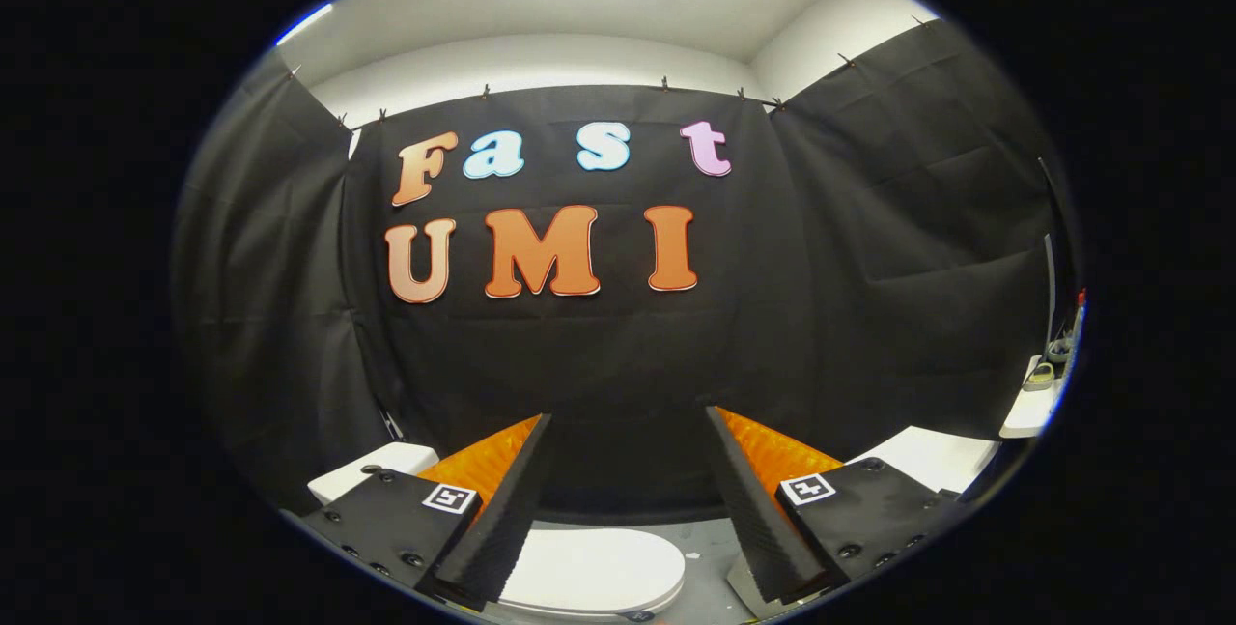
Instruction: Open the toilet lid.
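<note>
My gripper (pixel 628 432) is open, its two black ribbed fingers (pixel 502 519) spread wide with orange sides, and nothing sits between them. Far below, seen between the finger bases, lies the white toilet lid (pixel 594 572), flat and closed. The gripper hangs well above the lid and does not touch it. The fingers point at the black cloth wall rather than down at the toilet.
A white block (pixel 372 470) stands to the left of the left finger, and a white surface (pixel 932 459) to the right of the right finger. A white shelf with small items (pixel 1038 393) is at the far right. Grey floor (pixel 705 557) shows beside the lid.
</note>
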{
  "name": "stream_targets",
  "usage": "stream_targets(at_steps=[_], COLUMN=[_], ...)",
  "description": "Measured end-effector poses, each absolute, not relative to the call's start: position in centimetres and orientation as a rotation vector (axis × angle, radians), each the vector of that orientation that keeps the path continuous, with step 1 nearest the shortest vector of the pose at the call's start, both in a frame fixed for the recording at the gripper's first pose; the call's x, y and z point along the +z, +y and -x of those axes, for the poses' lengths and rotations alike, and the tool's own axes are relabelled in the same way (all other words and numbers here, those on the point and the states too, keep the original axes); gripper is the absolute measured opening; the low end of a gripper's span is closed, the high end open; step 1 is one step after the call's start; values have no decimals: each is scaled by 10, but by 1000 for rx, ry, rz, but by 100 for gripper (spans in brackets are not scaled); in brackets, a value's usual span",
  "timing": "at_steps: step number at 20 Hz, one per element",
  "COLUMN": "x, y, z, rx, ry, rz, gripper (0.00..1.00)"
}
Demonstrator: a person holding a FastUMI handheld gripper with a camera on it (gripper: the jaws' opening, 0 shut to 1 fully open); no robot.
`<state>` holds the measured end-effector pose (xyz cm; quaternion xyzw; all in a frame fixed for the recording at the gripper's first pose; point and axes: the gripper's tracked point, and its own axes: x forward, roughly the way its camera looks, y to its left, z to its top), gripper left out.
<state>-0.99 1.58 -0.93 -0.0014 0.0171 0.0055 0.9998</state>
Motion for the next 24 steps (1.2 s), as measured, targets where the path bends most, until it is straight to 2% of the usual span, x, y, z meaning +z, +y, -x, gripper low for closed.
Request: stream_targets(at_steps=[17, 24], x=[-46, -127], y=[10, -2], z=[1, -3], rx=[10, 7], ry=[93, 217], rz=[-12, -101], gripper=[98, 99])
